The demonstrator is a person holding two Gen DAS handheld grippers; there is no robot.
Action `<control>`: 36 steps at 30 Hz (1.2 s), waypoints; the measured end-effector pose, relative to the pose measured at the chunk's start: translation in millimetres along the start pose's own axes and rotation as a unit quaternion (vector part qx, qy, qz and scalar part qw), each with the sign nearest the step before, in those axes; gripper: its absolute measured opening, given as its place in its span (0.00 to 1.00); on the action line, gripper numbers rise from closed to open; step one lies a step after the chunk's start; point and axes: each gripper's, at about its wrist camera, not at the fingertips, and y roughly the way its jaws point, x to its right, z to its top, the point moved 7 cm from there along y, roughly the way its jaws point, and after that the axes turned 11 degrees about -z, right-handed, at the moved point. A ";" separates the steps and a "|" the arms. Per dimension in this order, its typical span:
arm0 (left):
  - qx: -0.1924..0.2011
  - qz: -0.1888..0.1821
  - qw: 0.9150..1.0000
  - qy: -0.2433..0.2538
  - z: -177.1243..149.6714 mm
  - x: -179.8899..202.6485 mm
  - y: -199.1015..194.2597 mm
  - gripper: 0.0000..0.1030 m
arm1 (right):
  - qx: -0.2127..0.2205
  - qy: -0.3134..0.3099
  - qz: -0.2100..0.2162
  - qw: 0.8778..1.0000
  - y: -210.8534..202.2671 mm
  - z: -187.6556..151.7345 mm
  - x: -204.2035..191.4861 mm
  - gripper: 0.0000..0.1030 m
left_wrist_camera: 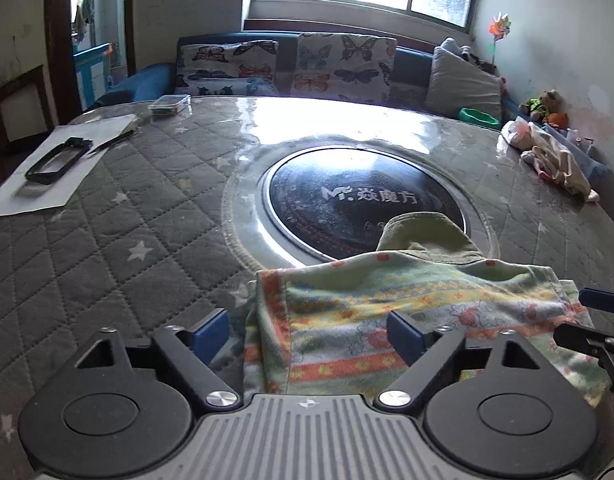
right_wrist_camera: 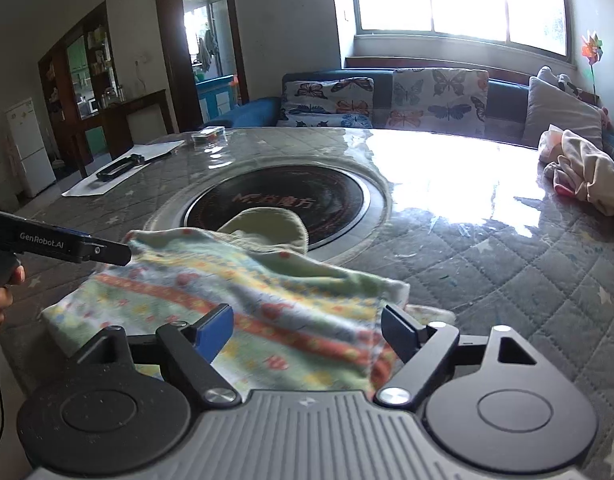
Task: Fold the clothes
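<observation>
A: Cloth (left_wrist_camera: 411, 320) flat at near table (left_wrist_camera: 119, 240) edge, green hem reaching onto the dark disc (left_wrist_camera: 347, 196).

B: Left gripper (left_wrist_camera: 309, 334) spread wide over the left edge, nothing held. Right gripper (right_wrist_camera: 307, 330) likewise spread at the right corner, gripping nothing.

A: Best to pinch both near corners evenly, lift together, carry toward the hem.

B: And keep edges matched, no dragging.

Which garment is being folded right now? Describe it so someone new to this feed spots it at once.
Find the black round cooktop sunk in the middle of the quilted table. On its near side, in front of both grippers, lies the striped garment, pale green with orange and yellow patterned bands and a plain olive hood. The other clothes, the cream heap at the table's far right edge, are plain and crumpled.
</observation>
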 end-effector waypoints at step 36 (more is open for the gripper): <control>-0.007 0.075 0.997 0.030 -36.2 27.0 -45.6 1.00 | 0.047 0.035 -0.013 0.998 -46.4 -12.0 -14.7 1.00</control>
